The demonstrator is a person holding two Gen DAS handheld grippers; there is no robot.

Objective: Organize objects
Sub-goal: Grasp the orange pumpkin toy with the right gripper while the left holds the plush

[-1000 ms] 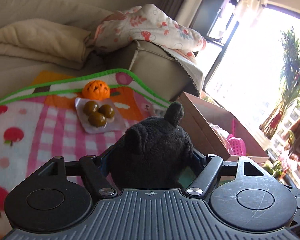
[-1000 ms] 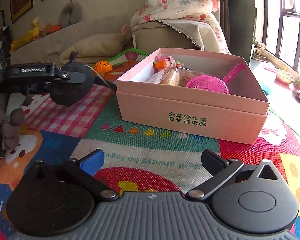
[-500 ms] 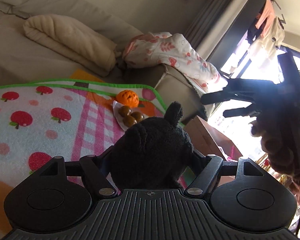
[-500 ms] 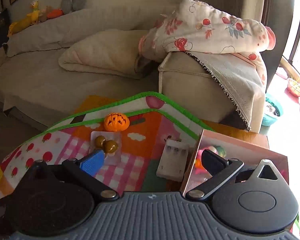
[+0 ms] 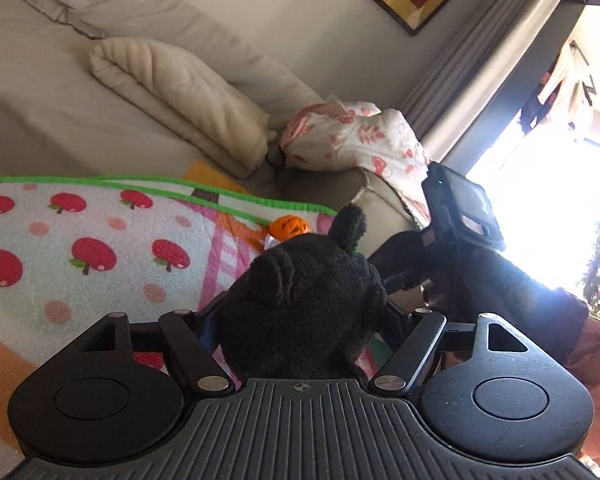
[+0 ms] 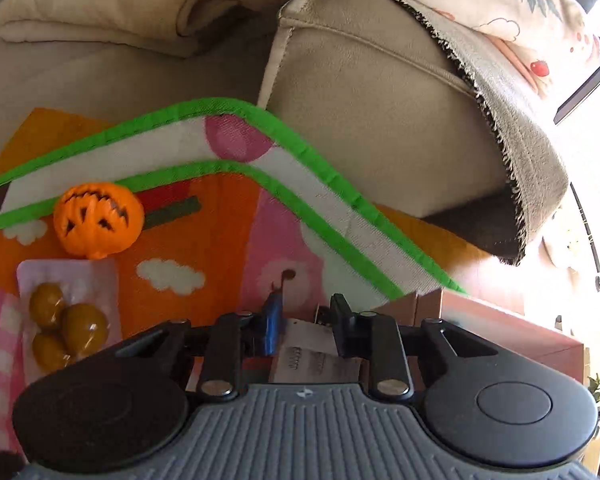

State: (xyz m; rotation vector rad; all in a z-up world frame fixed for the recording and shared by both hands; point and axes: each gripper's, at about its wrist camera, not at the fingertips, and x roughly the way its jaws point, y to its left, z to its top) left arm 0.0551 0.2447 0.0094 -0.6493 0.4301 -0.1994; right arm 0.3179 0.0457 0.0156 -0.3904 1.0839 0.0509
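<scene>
The left gripper (image 5: pixel 300 320) clamps a black plush toy (image 5: pixel 300 308), its round ears pointing away over the play mat (image 5: pixel 100 248). The right gripper (image 6: pixel 304 320) has its jaws drawn in around a white battery case (image 6: pixel 316 360) lying on the mat beside the pink cardboard box (image 6: pixel 500 328). Farther along, a packet of brown balls (image 6: pixel 68 328) lies just before the orange pumpkin toy (image 6: pixel 98 220) near the mat's green far edge, with the beige sofa (image 6: pixel 380 120) beyond.

No readable text in either view. Dark print on white item (image 6: pixel 320 356) between right hand-held gripper (image 6: pixel 306 320) fingers, too blurred to read.
</scene>
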